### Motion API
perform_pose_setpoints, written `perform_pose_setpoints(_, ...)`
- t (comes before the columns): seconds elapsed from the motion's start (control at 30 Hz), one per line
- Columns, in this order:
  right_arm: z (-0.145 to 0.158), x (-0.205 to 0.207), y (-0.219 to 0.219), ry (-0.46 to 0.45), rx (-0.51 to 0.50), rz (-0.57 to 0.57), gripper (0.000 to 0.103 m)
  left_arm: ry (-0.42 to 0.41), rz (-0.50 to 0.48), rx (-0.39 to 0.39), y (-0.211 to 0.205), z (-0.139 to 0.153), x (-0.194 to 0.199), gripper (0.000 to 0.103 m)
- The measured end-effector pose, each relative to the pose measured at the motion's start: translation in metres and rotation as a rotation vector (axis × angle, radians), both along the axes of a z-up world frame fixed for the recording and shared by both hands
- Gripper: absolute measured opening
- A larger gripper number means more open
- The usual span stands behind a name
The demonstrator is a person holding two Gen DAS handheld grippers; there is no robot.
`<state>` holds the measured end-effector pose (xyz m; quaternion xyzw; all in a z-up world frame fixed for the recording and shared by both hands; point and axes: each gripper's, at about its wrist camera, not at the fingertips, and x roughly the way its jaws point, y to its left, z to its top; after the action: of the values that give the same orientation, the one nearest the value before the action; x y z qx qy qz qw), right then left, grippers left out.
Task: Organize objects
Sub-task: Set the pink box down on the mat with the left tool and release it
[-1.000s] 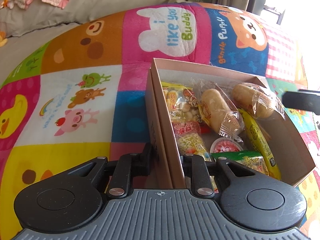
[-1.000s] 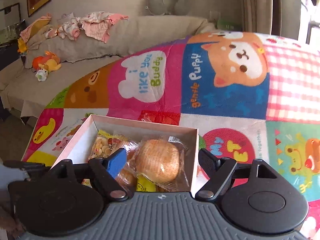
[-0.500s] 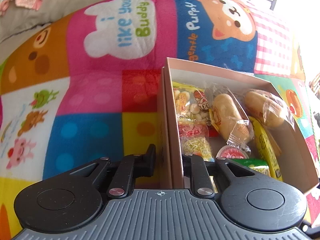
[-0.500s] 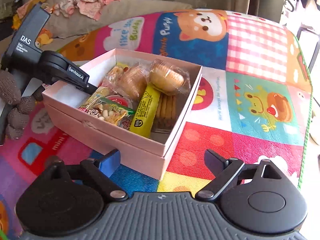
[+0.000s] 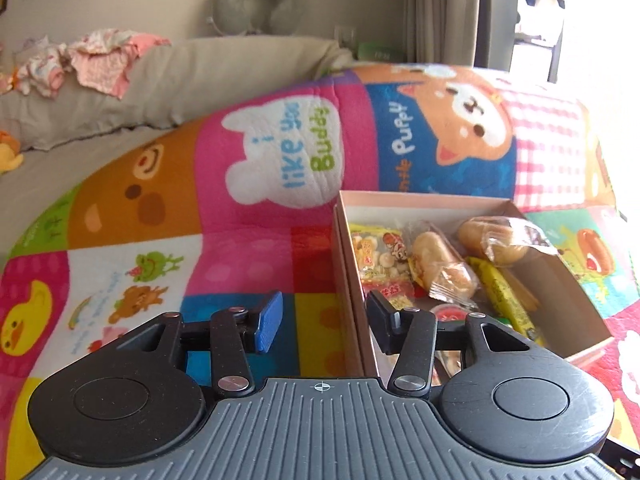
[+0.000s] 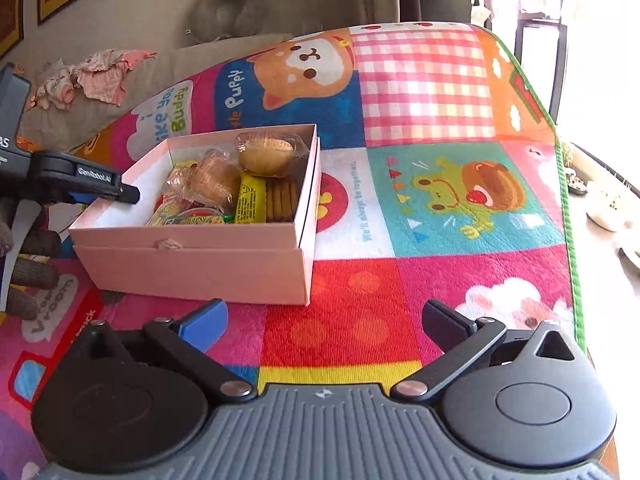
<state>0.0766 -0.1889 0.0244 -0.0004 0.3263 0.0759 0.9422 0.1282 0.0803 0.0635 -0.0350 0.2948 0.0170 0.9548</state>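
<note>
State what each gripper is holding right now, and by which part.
Nothing is held. The left gripper is open, its fingers straddling the pink cardboard snack box's side wall without clamping. The right gripper is open over the mat.

One pink box (image 6: 192, 258), open, nested in its lid. Inside: two wrapped buns (image 6: 266, 156), one more wrapped pastry (image 6: 216, 180), one yellow bar (image 6: 251, 200), one row of biscuit sticks (image 6: 282, 200), one small red-lidded cup (image 5: 452, 314), one green packet (image 6: 200, 219), and at least two printed snack bags (image 5: 378, 250); others partly hidden, no firm count. One patchwork blanket (image 6: 420, 184) underneath. Two claws: one (image 6: 128, 196) at the box's left wall, one (image 6: 324, 320) in front of the box. One grey neck pillow (image 5: 256, 4) at the wall. One heap of pink clothes (image 5: 100, 60).
</note>
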Motion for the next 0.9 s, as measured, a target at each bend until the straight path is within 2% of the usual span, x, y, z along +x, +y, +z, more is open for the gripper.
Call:
perform_pose_setpoints(0.07,-0.001,-0.019,-0.003,0.008,0.007,-0.011,0.103,-0.064,0.027,0.017,-0.003,0.005,-0.041,0.049)
perform_pose_setpoints(0.13,-0.004,-0.036,0.000,0.018,0.003,-0.005,0.103,-0.088,0.001,0.009,-0.008,0.002,-0.078,0.049)
perform_pose_setpoints(0.23,-0.011,-0.055,0.012,0.034,-0.032,0.045,0.103,-0.042,-0.065,0.038,-0.026,-0.019,-0.124,0.049)
perform_pose_setpoints(0.3,-0.015,-0.062,0.021,0.038,-0.062,0.056,0.103,-0.004,-0.085,0.064,-0.039,-0.036,-0.142,0.049)
perform_pose_setpoints(0.4,-0.021,-0.060,0.033,0.077,-0.115,0.049,0.103,0.051,-0.087,0.069,-0.051,-0.059,-0.148,0.050)
perform_pose_setpoints(0.47,-0.025,-0.057,0.029,0.079,-0.085,0.047,0.103,0.020,-0.059,0.093,-0.057,-0.066,-0.151,0.051)
perform_pose_setpoints(0.53,-0.028,-0.057,0.021,0.055,-0.043,0.022,0.103,0.022,-0.047,0.083,-0.059,-0.067,-0.145,0.048)
perform_pose_setpoints(0.63,-0.029,-0.058,0.019,0.034,-0.056,-0.056,0.103,0.022,-0.040,0.076,-0.063,-0.067,-0.140,0.049)
perform_pose_setpoints(0.73,-0.030,-0.058,0.023,0.030,-0.055,0.020,0.103,0.023,-0.045,0.089,-0.071,-0.068,-0.136,0.049)
perform_pose_setpoints(0.9,-0.030,-0.058,0.024,0.021,-0.048,-0.002,0.103,0.024,-0.026,0.093,-0.075,-0.068,-0.137,0.048)
